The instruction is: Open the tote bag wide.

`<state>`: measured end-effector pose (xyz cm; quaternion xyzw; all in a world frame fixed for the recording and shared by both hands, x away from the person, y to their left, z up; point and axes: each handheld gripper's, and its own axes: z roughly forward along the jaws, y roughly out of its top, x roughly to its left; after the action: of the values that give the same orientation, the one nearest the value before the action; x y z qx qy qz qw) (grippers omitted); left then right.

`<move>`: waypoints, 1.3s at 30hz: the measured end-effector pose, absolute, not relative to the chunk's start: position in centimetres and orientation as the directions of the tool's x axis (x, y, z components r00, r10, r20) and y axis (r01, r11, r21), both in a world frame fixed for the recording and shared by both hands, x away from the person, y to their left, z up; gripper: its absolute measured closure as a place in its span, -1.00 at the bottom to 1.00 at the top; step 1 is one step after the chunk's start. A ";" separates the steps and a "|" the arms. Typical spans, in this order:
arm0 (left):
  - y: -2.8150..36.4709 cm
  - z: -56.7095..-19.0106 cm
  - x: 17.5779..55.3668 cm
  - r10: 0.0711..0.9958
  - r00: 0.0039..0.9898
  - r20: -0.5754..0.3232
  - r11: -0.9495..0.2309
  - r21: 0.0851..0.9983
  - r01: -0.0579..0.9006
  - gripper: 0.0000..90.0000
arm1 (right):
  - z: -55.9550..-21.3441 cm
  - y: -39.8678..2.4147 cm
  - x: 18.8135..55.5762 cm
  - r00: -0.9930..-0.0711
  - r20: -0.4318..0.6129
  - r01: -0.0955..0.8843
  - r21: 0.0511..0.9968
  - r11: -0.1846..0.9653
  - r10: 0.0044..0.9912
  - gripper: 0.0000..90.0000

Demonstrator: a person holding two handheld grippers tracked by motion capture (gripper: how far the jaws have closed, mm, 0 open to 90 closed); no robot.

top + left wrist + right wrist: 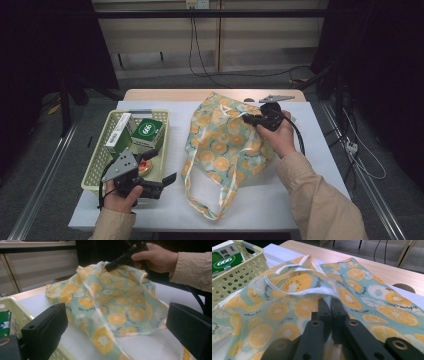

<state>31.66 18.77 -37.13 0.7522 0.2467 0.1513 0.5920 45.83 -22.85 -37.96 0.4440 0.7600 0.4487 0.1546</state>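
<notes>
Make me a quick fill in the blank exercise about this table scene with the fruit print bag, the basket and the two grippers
1. The right gripper is shut on the ____ of the fruit print bag.
2. The left gripper has its jaws ____, with nothing between them.
3. The green and white boxes stand in the pale yellow ____.
4. In the high view, the basket lies to the ____ of the bag.

Missing words: cloth; open; basket; left
</notes>
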 end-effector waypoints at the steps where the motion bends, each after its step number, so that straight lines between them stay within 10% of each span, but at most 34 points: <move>1: 18.9 -37.0 31.8 0.552 0.831 -0.067 -0.174 0.966 0.193 -0.93 | -37.9 -22.9 45.8 -0.559 0.165 0.536 0.820 0.202 0.813 0.98; 39: 23.8 -37.3 37.7 0.601 0.795 -0.084 -0.237 0.931 0.277 -0.93 | -37.8 -23.2 43.7 -0.626 0.138 0.498 0.828 0.257 0.768 0.96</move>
<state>37.75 23.76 -37.33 0.7724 0.2844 0.1477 0.5483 43.66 -23.17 -37.83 0.4063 0.7787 0.4544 0.1484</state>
